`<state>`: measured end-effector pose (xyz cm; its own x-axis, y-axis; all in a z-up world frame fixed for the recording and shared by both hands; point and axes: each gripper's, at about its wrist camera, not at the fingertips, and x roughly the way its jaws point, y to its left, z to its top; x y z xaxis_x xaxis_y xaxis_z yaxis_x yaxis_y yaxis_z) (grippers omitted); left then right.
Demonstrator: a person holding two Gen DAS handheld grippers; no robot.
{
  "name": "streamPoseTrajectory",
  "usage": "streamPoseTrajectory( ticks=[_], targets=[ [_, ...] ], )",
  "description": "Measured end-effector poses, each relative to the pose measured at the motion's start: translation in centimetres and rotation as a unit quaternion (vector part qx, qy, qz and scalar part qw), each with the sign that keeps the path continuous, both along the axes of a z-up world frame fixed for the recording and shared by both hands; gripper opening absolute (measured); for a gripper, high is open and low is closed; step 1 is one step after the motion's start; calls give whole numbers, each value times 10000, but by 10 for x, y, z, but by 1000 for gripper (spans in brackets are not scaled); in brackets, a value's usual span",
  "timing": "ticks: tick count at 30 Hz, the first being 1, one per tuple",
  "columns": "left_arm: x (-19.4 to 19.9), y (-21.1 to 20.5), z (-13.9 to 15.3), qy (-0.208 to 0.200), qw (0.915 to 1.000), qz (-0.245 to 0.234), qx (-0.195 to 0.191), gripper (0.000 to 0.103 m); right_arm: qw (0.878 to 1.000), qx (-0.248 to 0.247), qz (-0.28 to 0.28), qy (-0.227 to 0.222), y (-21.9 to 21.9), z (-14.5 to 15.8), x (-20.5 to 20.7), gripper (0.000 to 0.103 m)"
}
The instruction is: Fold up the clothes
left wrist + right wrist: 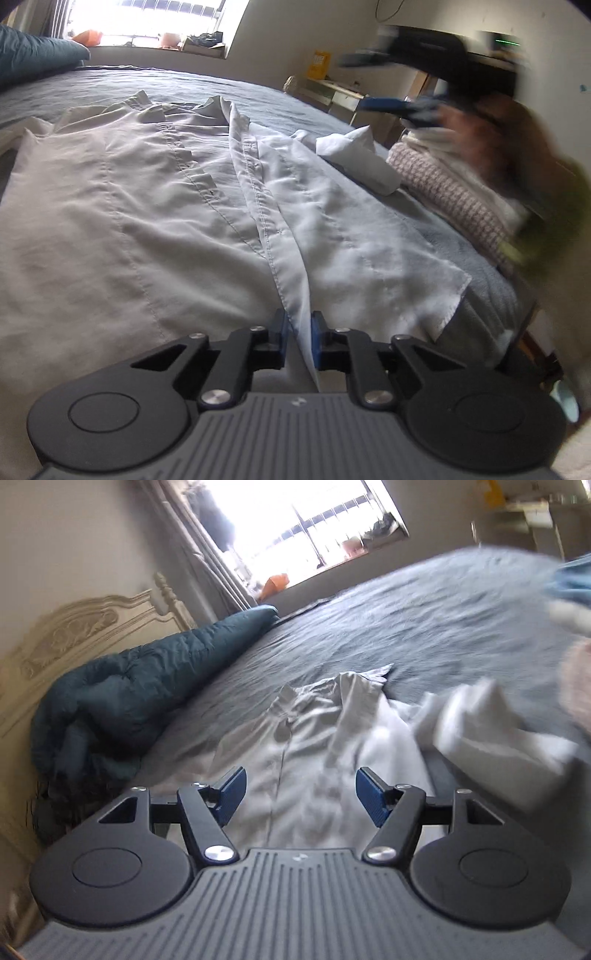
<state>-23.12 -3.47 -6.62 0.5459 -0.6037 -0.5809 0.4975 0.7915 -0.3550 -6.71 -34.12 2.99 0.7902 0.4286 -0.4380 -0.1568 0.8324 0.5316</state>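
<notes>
A pale grey button shirt (pixel 147 199) lies spread, front up, on the bed; it also shows in the right wrist view (pixel 317 746). My left gripper (pixel 297 338) is shut on the shirt's front placket edge at the hem, fabric pinched between the blue pads. My right gripper (pixel 297 797) is open and empty, held above the shirt's lower middle. It shows blurred at the upper right of the left wrist view (pixel 391 105). A crumpled sleeve (pixel 362 158) lies to the shirt's right.
The bed has a dark grey sheet (pixel 424 620). A teal duvet (pixel 122 701) is bunched by the carved headboard (pixel 74 635). Folded clothes, one pink knit (pixel 454 192), are stacked at the right. A window (pixel 147 18) and shelves are behind.
</notes>
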Motion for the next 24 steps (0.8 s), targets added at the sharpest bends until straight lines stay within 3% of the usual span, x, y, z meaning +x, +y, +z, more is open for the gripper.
streamPoseTrajectory(
  ticks=[5,10,18,21,24],
  targets=[
    [8,16,-12,243,9983,-92,-514,9,9906,959,-365,904,-14,-31,149,64],
    [15,31,-23,434,9943,-178,-956,9,9608,1990,-827,1744,-38,-80,256,65],
    [18,38,-33,490,9906,-252,-1249,9,9284,2371,-904,2714,-23,-130,324,66],
    [19,39,-34,481,9901,-284,-1291,9,9277,2547,-856,2593,-14,-134,331,66],
    [18,40,-34,458,9897,-312,-1323,9,9301,2609,-856,2441,-12,-128,333,53]
  ],
)
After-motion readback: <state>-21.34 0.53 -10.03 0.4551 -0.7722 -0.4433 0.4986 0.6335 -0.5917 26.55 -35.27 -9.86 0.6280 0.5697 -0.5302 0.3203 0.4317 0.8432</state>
